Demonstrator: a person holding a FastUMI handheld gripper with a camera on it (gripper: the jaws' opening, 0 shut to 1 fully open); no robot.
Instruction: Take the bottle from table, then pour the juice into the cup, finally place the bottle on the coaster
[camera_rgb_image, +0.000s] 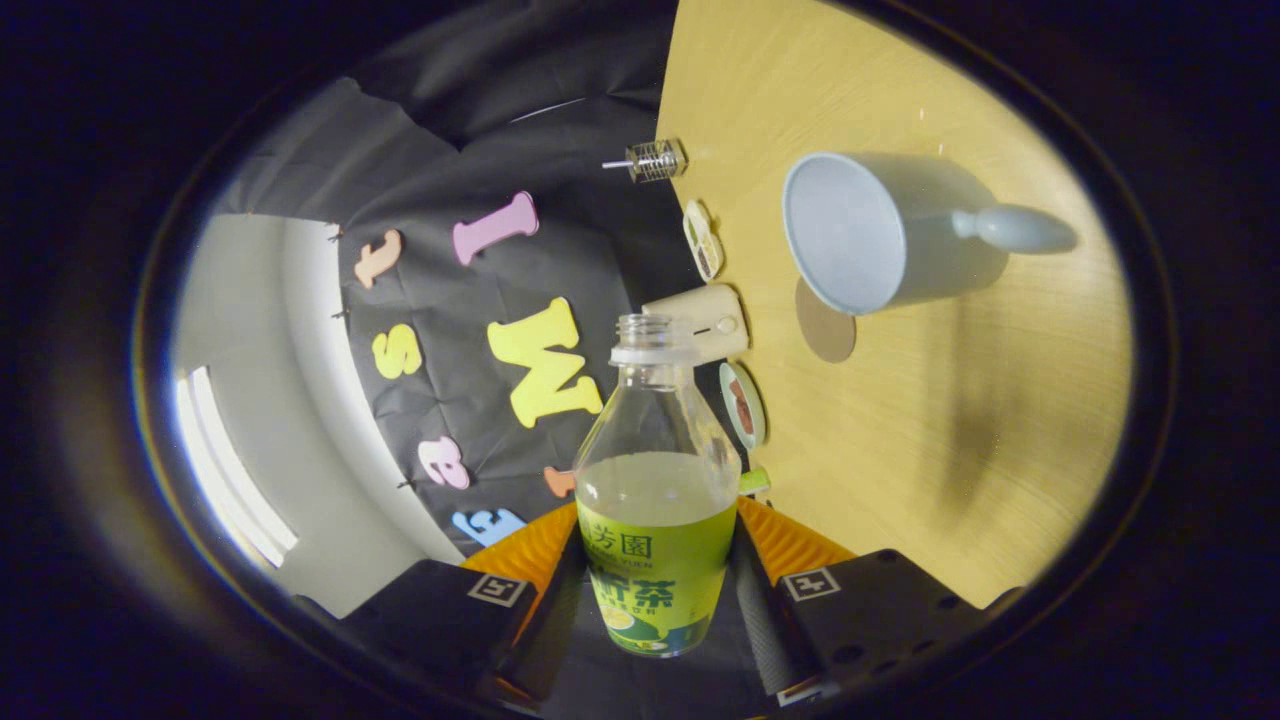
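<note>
Gripping the bottle (655, 500) by its labelled lower body, the gripper (655, 590) is seen with both fingers pressed against the bottle's sides, 1 on each flank, so the bottle is held clamped between them. The bottle is uncapped, its open neck pointing away from the fingers, and it is partly filled with pale juice whose surface lies just above the green label. The whole scene is viewed rolled to one side (the wooden table (900, 420) appears as an upright plane beside the bottle), so the bottle is carried off the table surface and not resting on it. Beyond the fingers and to the side of the bottle's neck, a pale cup (880, 235) with a rounded handle is seen standing on the table, its open mouth facing the camera. A round brown coaster (827, 330) lies flat on the table just beside the cup's rim, partly overlapped by it in this view. Along the table's far edge, against the black cloth wall, a cream-coloured box-shaped device (705, 322), a small round dish (743, 403), a small white item (702, 238) and a wire-caged object (655, 160) are lined up.
</note>
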